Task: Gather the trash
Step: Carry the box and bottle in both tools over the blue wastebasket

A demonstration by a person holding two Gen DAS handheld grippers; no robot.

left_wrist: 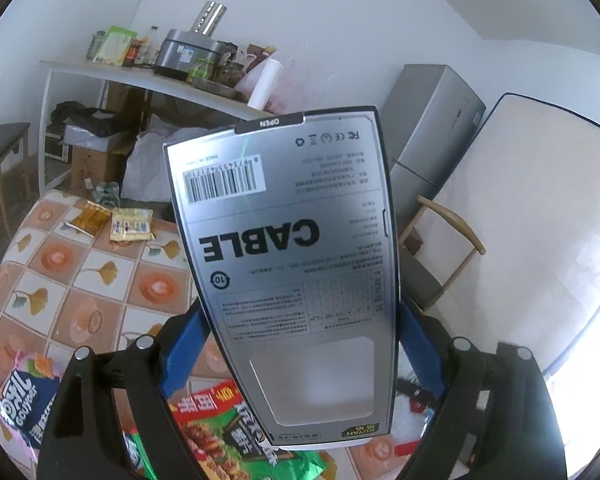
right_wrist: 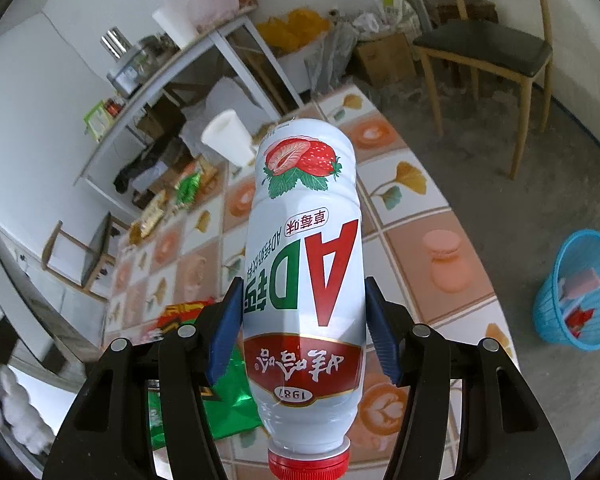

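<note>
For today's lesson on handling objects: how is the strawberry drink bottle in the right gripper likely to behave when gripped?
The bottle is round, so it may roll if set down sideways. Its glossy label probably makes it slippery between the pads. It looks like thin plastic, likely light.

- And here's the grey cable box (left_wrist: 288,264), its print upside down: big black "CABLE" across the middle.
- At its far end, a dark tab reads "OPEN", with "FC" and "CE" marks just beneath it.
- There's a circled "10" beside "CABLE", and a white barcode sticker whose digits are too small to read.
- Over to the white bottle (right_wrist: 306,276), also inverted: large "AD" in red and green, and "1987" near the red cap.
</note>
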